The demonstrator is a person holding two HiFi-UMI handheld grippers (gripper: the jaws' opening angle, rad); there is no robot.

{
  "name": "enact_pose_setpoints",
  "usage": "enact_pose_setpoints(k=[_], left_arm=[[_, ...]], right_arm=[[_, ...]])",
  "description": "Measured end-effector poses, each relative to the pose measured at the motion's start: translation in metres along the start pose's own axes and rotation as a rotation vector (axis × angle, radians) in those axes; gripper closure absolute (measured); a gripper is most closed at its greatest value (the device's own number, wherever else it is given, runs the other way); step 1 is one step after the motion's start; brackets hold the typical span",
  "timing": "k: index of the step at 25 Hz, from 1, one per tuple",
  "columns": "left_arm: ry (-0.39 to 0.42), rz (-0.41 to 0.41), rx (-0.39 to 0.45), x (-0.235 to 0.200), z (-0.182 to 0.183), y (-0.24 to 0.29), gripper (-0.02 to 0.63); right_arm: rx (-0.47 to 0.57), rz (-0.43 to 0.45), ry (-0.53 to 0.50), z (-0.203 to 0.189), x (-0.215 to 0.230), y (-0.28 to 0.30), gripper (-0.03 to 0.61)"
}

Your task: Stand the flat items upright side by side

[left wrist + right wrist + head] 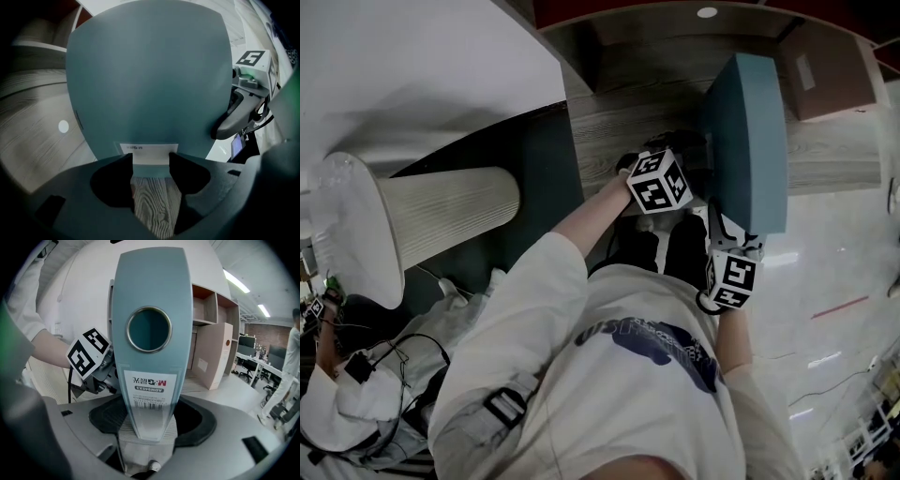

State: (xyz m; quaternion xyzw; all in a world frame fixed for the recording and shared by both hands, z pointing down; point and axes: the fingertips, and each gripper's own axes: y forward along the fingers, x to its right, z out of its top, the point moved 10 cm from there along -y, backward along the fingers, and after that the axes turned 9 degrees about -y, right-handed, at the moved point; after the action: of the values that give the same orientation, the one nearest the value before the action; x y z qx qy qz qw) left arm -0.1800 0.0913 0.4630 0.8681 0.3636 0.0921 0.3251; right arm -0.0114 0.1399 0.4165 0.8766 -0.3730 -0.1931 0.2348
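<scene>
Gripping binder (pixel 748 141) by spine in clenched right gripper (pixel 148 425), upright at wooden shelf (pixel 619 122), with left gripper (pixel 151 161) open and empty just beside broad face; judging best: keeping spine vertical, settling bottom edge flat, bracing face before releasing.

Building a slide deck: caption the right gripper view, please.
Right tool clamps a teal binder at its spine, finger hole and barcode label facing the camera, shelves behind.
</scene>
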Motion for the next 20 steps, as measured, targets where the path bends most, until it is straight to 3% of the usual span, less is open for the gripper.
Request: enact_pose_setpoints(k=[11, 20], left_arm=[[0.092, -0.056, -0.037, -0.001, 0.036, 0.038, 0.376], [0.114, -0.07, -0.045, -0.001, 0.058, 0.066, 0.376]], right_arm=[[-0.018, -0.014, 0.006, -0.008, 0.043, -0.001, 0.284], [-0.025, -0.029, 0.02, -0.013, 0.073, 0.001, 0.285]])
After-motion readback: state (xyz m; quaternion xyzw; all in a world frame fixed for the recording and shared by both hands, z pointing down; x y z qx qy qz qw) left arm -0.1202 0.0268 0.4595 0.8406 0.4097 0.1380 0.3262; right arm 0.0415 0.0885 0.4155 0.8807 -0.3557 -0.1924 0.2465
